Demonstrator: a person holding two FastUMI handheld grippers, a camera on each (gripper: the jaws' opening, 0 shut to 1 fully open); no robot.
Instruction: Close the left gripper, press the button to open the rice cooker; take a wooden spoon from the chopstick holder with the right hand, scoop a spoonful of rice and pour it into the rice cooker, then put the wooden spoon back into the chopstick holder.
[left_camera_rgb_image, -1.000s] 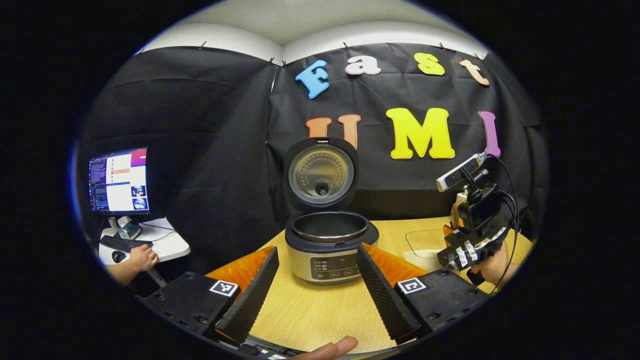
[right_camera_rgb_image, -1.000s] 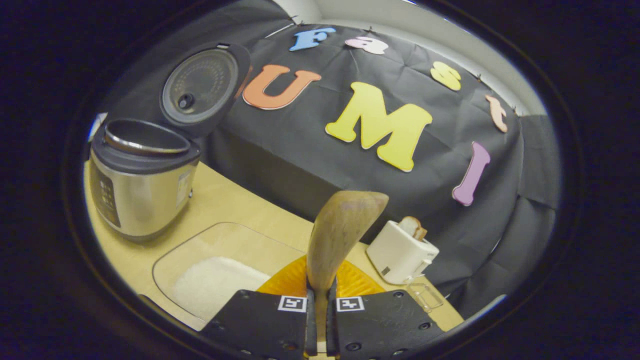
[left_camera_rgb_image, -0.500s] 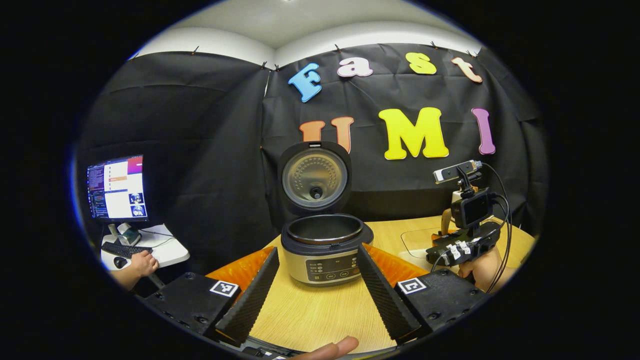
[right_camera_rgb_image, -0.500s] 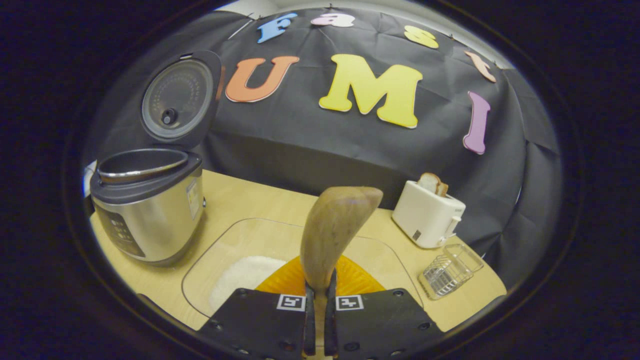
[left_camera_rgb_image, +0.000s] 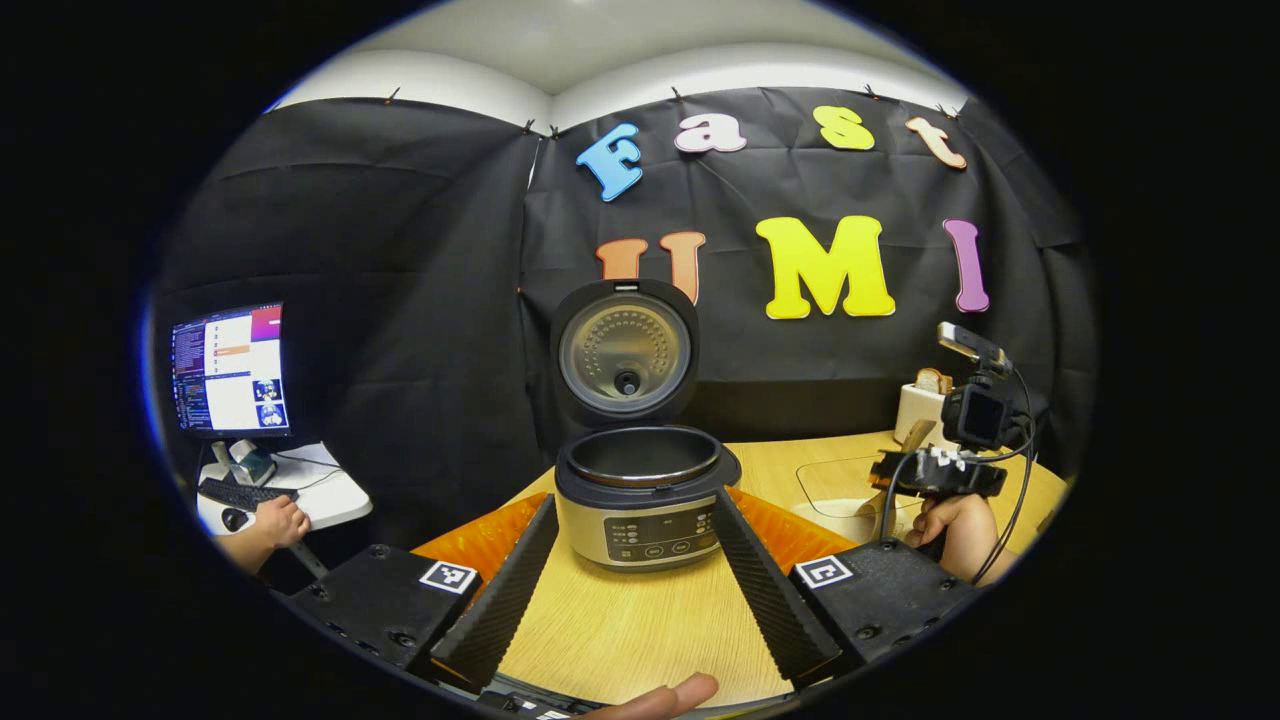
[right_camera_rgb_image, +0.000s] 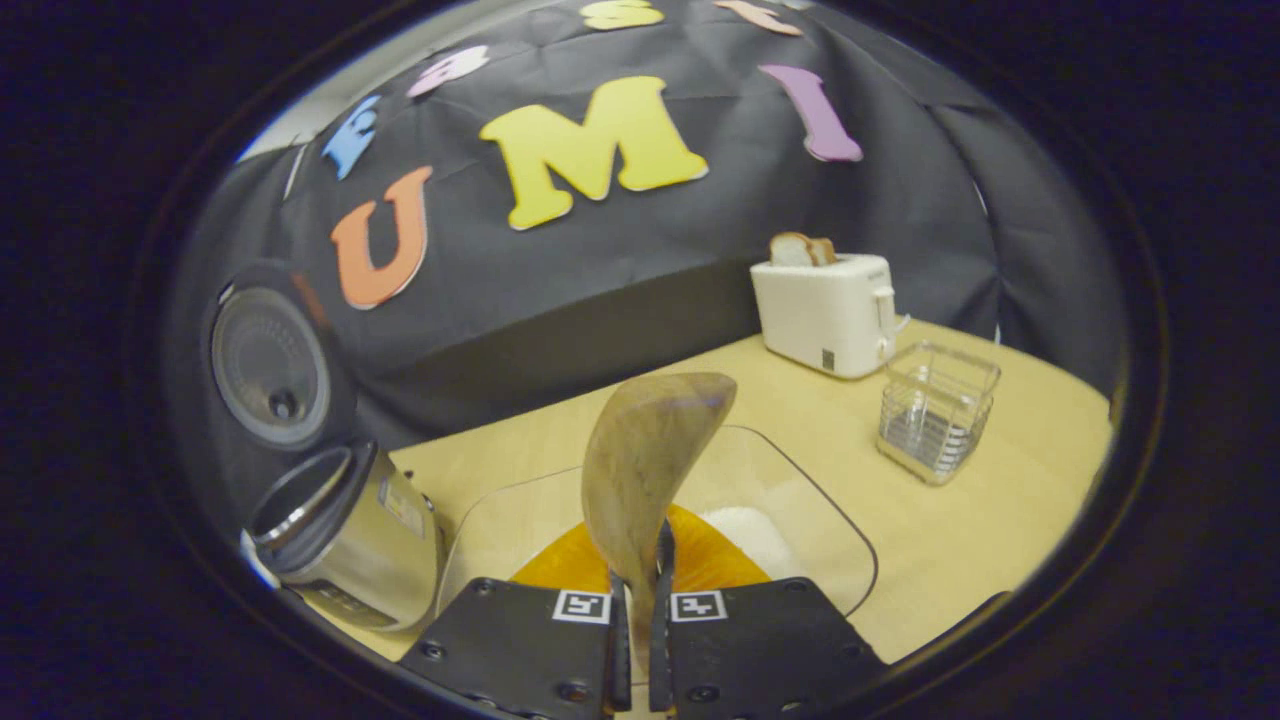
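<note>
You've swung the right gripper (right_camera_rgb_image: 640, 640) rightward, jaws clamping the wooden spoon (right_camera_rgb_image: 645, 470) above the rice tray (right_camera_rgb_image: 800, 500); left gripper (left_camera_rgb_image: 635, 570) jaws wide.

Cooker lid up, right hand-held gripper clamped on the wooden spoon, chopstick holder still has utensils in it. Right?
One error: the chopstick holder is empty, per the right gripper view. The rice cooker lid is up, and the right hand-held gripper is shut on the wooden spoon.

Right tool (right_camera_rgb_image: 640, 620) with wooden spoon (right_camera_rgb_image: 645, 470) has swung right and lower, over rice dish (right_camera_rgb_image: 800, 520)
</note>
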